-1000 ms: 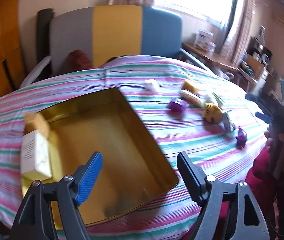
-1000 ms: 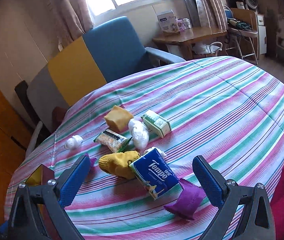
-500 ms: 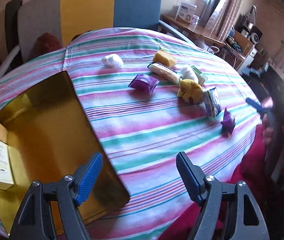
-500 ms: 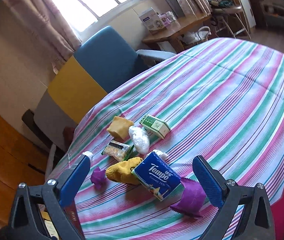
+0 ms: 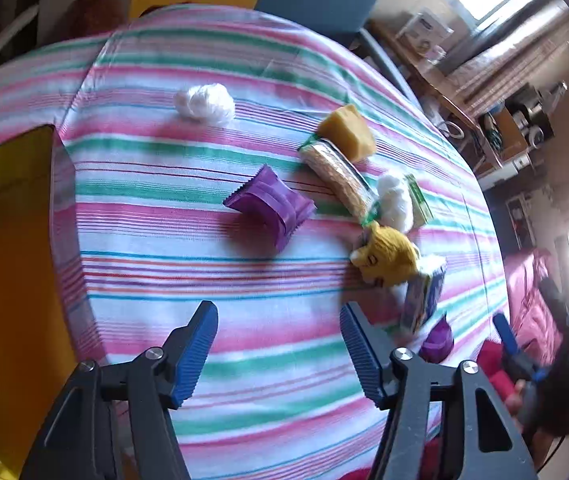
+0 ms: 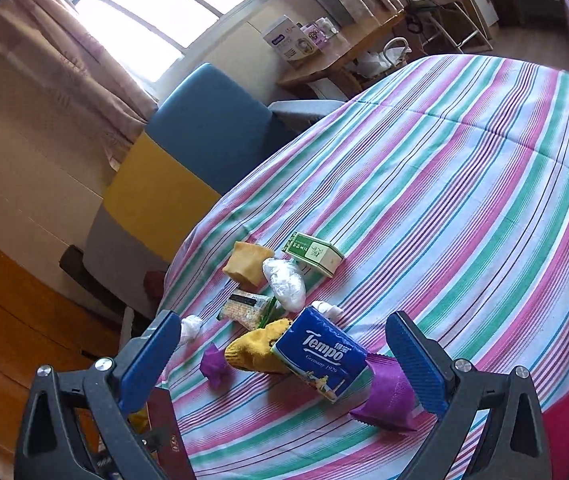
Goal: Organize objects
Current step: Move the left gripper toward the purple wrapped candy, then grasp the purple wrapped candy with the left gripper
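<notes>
You had most of the sorting still ahead of you. At the left edge of the left wrist view stood the gold tin (image 5: 8, 216) on the striped tabletop (image 5: 204, 272), and the part of its inside that showed was bare — I could not tell what lay in the rest.

The loose things were all still out on the cloth. I counted about 10: a white wad (image 5: 204, 102) lying apart, a purple packet (image 5: 270, 206) nearest the tin, a yellow block (image 5: 348, 132), a long cracker pack (image 5: 338, 178), a clear plastic bundle (image 6: 284, 282), a green box (image 6: 314, 254), a yellow sock (image 5: 388, 258), a blue tissue pack (image 6: 320, 354) leaning on the sock, a second purple packet (image 6: 388, 396) and a small white scrap (image 6: 326, 309) behind the tissue pack.

Your left tongs (image 5: 280, 344) were closing with nothing between the jaws, over bare cloth short of the first purple packet. Your right tongs (image 6: 284, 364) stood spread wide and empty, with the tissue pack and the sock framed between them but not touched.

So, judging by this, nothing was in hand and every piece of the pile still had to go into the tin — the purple packet looked the likely next one for the left side.
</notes>
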A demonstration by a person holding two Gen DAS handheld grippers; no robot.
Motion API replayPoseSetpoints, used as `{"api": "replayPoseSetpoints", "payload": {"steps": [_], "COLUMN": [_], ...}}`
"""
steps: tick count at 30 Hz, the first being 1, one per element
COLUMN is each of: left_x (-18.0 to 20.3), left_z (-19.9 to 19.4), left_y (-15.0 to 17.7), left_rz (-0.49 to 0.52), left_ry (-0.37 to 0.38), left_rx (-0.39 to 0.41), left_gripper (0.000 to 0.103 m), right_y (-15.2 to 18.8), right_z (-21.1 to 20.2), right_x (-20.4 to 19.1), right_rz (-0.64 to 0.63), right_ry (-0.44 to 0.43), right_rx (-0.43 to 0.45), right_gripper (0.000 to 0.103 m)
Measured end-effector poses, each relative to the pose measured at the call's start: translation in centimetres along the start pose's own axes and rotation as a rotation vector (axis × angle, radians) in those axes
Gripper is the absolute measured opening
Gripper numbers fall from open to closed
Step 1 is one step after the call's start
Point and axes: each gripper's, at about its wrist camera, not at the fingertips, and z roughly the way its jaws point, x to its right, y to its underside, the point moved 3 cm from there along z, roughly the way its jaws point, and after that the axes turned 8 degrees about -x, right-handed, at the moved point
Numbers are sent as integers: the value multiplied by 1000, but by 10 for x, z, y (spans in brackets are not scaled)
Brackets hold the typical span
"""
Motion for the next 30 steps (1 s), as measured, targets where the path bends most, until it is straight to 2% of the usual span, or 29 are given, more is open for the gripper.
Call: {"api": "replayPoseSetpoints", "payload": {"steps": [10,13,17,18,19,20,22,28,30], "left_x": [-12,-9,2,4,7,9,10,15,15], "left_z": [38,49,70,72,72,73,73,68,65], "left_y": [-52,-64,-76,-76,-75,-73,-68,-47,-38], "left_rz": [-201,-217,-154,-133,-104,-73,-13,85,101], "left_ry": [20,-19,-79,-102,-137,-175,-203,-268,-264], "left_rx": [-16,-3,-18,-13,0,6,17,14,16], "left_gripper": [64,64,59,54,43,38,32,31,31], "right_y": [1,1,2,2,2,2,2,1,1], "right_z": [7,8,9,9,10,10,10,13,16], "right_x": [-4,-4,-6,-6,-7,-8,-9,-5,-4], "right_rz": [-23,-23,-30,-34,-38,-44,-53,-41,-36], "right_ry": [-52,-65,-76,-77,-77,-75,-69,-46,-38], "right_rx": [-46,-54,-64,-67,-69,-70,-70,-83,-95], "right_gripper": [103,103,103,103,103,103,103,103,103]}}
